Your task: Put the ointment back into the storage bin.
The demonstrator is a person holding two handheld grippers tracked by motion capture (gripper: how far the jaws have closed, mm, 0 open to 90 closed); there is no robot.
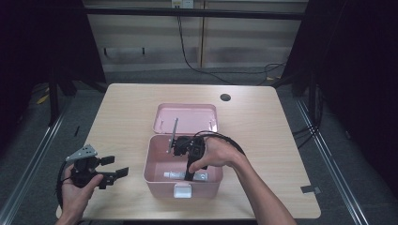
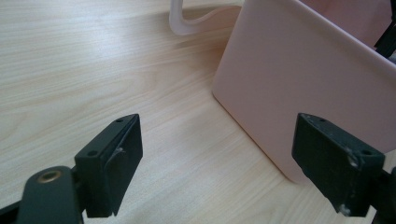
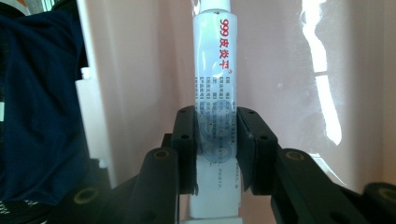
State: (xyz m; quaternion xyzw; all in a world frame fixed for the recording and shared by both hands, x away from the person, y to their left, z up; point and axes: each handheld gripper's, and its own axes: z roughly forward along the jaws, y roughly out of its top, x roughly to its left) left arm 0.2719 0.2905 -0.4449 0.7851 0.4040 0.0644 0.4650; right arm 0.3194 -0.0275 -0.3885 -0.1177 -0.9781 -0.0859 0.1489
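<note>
Right gripper has its jaws clamped across the tube inside the pink box; the tube's long axis runs straight out from the jaws. Our left gripper idles on the surface beside the box, jaws apart.

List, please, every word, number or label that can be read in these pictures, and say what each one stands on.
"999", in red, near the cap end of the white tube held in the right gripper.
Red Chinese characters follow it on the tube; they look like "皮炎平", though not surely.
The small dark print lower on the tube is too small to read.
The pink box bears no readable text.
</note>
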